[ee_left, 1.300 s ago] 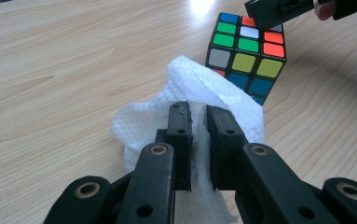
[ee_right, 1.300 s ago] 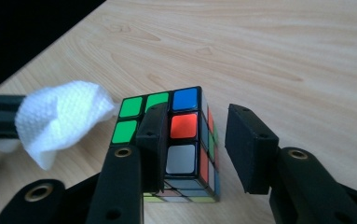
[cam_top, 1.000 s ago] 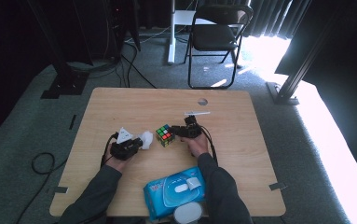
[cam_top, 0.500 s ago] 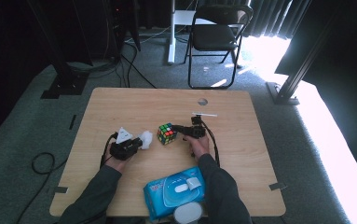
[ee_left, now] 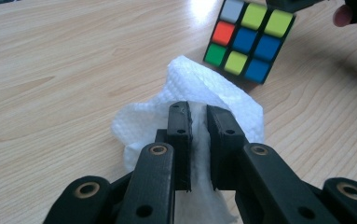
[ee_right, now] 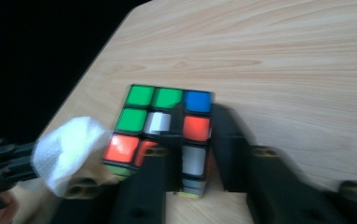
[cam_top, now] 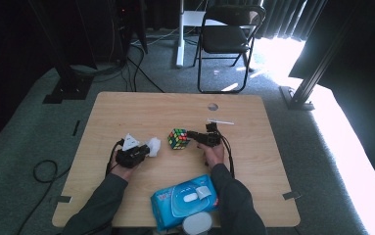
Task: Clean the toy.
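1. two hand-held black grippers lay over the light wooden table, the left gripper near the table's middle left and the right gripper just right of centre.
2. the left gripper's jaws stood nearly together, a thin fold of crumpled white paper towel pinched between them; the lower part of the towel was cut off by the jaws and the frame edge in the left gripper view.
3. in the high view the towel showed as a small white lump at the gripper's tip, resting on the table just left of the multicoloured puzzle cube.
4. the right gripper was blurred in its own view; its jaws stood a column's width apart over the cube's near corner. i could not tell whether they gripped the cube or merely lay against it.
5. the cube's bottom edge was hidden behind those jaws, and its side faces were mostly out of sight there.
6. the cube sat on the table between the two grippers, close to the towel though contact was hard to judge.
7. a blue plastic pack of wet wipes lay at the near edge between the person's forearms, partly covered by the right sleeve.
8. a thin white strip lay beyond the right gripper, too small to identify.
9. a black folding chair stood on the grey floor past the table.
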